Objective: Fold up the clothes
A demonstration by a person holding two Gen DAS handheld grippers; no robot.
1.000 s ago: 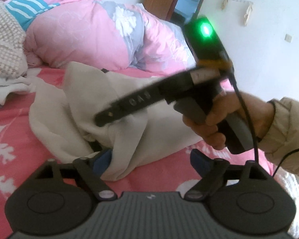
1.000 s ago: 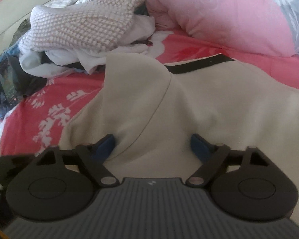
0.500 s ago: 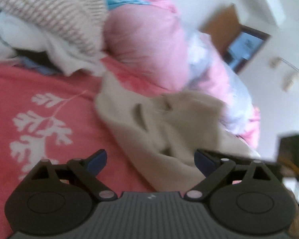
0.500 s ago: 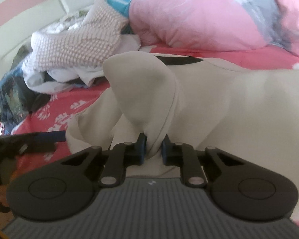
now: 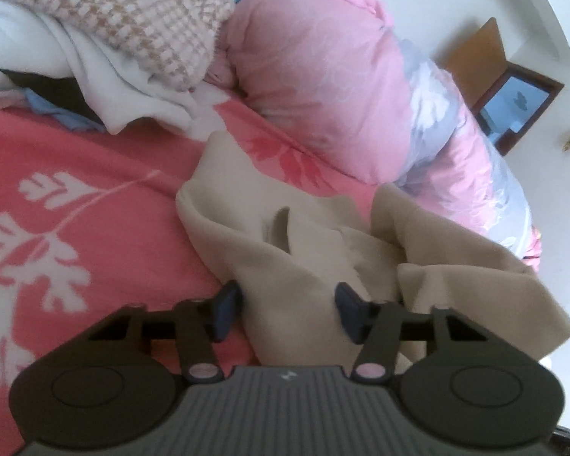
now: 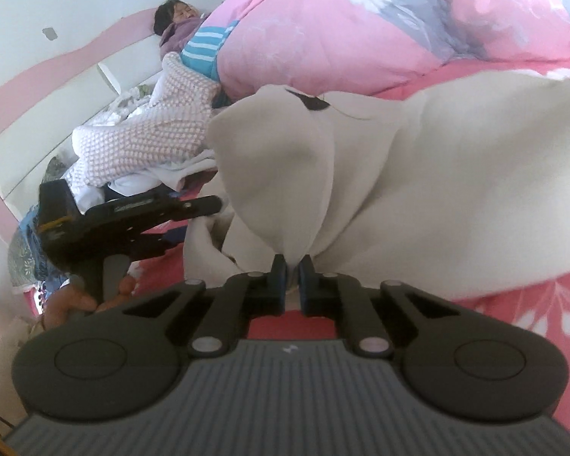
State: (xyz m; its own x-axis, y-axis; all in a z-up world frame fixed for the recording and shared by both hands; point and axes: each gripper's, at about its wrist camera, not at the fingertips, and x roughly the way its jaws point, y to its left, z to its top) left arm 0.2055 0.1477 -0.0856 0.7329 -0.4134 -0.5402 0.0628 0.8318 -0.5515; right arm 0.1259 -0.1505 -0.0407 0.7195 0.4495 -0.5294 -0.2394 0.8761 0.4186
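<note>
The beige garment [image 6: 418, 174] is now pinched and lifted by the right gripper [image 6: 290, 266], whose fingers were wide a second ago, while the left gripper [image 5: 285, 304] has narrowed its fingers halfway around a lower edge, so a two-point hold for folding is forming.

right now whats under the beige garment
The beige garment lies on the pink floral bedsheet, which shows all around it. Whatever sits beneath its bunched folds is covered. The right gripper pinches one fold.

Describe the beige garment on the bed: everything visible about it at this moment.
The beige garment is soft, plain cloth, crumpled and unfolded on the pink bedsheet. A dark strip shows at its far edge in the right wrist view. The right gripper is shut on a pinched fold, which bulges above its fingers. The left gripper is open, its fingers straddling another edge of the cloth. The pink duvet lies behind it.
</note>
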